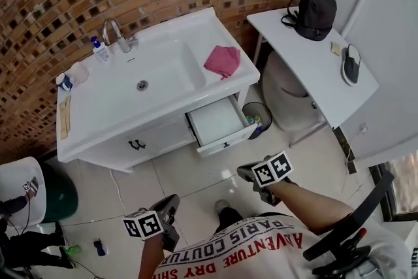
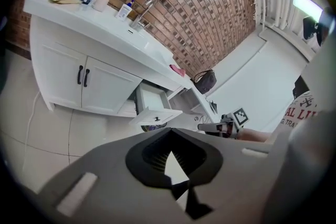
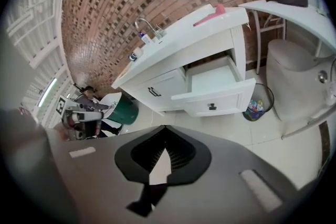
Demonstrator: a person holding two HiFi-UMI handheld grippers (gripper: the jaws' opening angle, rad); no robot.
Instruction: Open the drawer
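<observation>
The white drawer (image 1: 219,122) on the right of the sink cabinet (image 1: 157,140) stands pulled out, its inside bare, its small dark handle (image 1: 226,144) facing the floor tiles. It also shows in the left gripper view as the drawer (image 2: 155,107) and in the right gripper view as the drawer (image 3: 215,84). My left gripper (image 1: 171,199) is shut and holds nothing, close to my body and far from the cabinet. My right gripper (image 1: 243,171) is shut too, empty, raised well short of the drawer front. The jaws meet in both gripper views: the left gripper (image 2: 170,131) and the right gripper (image 3: 164,127).
A pink cloth (image 1: 223,61) lies on the counter beside the basin; a tap (image 1: 114,32) and soap bottle (image 1: 100,49) stand behind it. A small bin (image 1: 257,115) sits right of the drawer. A white side table (image 1: 313,68) carries a black backpack (image 1: 315,12). A green bin (image 1: 57,196) stands left.
</observation>
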